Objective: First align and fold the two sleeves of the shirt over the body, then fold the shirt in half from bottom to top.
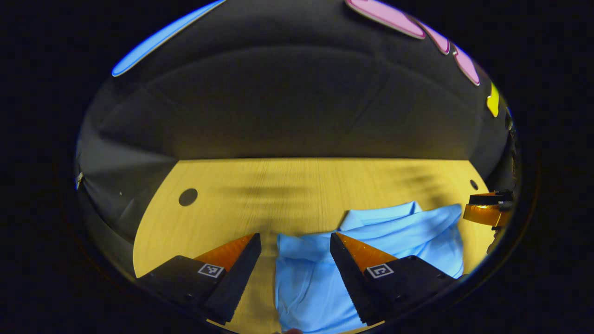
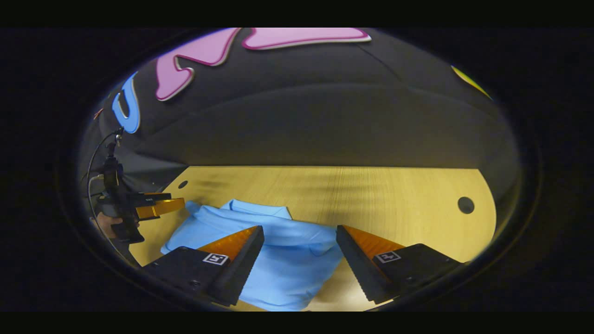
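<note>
Now both grippers, left (image 1: pixel 295 243) and right (image 2: pixel 300 236), hover with jaws released over a blue shirt (image 1: pixel 366 241) at the table's (image 1: pixel 278 195) near edge, six o'clock. Sleeves look folded; bottom-to-top fold seemingly next, needing hem grips.

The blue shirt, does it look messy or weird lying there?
Nothing stands out. The blue shirt lies folded on the wooden table, collar toward the far side, a few soft creases. Both grippers hang open above it.
</note>
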A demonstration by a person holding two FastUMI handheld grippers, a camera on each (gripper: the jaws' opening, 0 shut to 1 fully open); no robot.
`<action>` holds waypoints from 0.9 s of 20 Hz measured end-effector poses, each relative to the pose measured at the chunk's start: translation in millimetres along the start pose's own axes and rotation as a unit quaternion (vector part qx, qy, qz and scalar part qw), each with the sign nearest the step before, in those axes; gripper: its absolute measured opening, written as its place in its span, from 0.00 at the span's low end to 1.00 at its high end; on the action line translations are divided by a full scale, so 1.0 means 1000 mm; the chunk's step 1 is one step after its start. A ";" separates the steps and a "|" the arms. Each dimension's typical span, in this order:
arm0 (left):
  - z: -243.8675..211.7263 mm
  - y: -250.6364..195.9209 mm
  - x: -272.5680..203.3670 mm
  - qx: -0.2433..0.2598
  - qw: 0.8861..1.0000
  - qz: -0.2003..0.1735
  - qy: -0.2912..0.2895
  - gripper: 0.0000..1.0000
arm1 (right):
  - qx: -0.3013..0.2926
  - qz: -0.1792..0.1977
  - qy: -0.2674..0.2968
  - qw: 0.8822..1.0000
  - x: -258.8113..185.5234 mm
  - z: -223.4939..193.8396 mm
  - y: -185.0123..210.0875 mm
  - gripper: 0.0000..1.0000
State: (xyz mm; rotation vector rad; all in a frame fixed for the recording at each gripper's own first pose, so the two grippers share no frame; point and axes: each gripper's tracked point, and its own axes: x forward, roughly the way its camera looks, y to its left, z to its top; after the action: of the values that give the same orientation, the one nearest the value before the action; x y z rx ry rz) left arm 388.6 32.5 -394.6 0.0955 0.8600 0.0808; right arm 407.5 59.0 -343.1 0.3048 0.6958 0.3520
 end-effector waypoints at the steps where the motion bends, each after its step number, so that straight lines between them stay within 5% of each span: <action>1: 0.006 0.001 -0.024 0.011 1.000 -0.002 -0.016 0.96 | -0.013 -0.001 -0.014 1.000 -0.019 0.008 0.004 0.98; 5: 0.010 -0.002 -0.119 0.055 0.995 -0.015 -0.088 0.96 | -0.072 -0.033 -0.092 0.993 -0.103 0.040 0.028 0.98; 8: 0.002 -0.005 -0.218 0.037 0.987 -0.024 -0.152 0.96 | -0.093 -0.077 -0.158 0.980 -0.182 0.049 0.056 0.98; 13: -0.050 -0.003 -0.402 -0.015 0.973 -0.038 -0.228 0.96 | -0.061 -0.102 -0.239 0.964 -0.330 -0.004 0.129 0.97; 18: -0.103 0.013 -0.519 -0.018 0.961 -0.031 -0.276 0.96 | -0.096 -0.128 -0.301 0.940 -0.441 -0.034 0.190 0.97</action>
State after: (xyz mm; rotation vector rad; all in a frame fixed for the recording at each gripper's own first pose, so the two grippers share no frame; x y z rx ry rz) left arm -27.2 -6.3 -69.7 0.0527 0.3026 0.0073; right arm 30.1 53.1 -44.6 0.1198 0.0907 0.0622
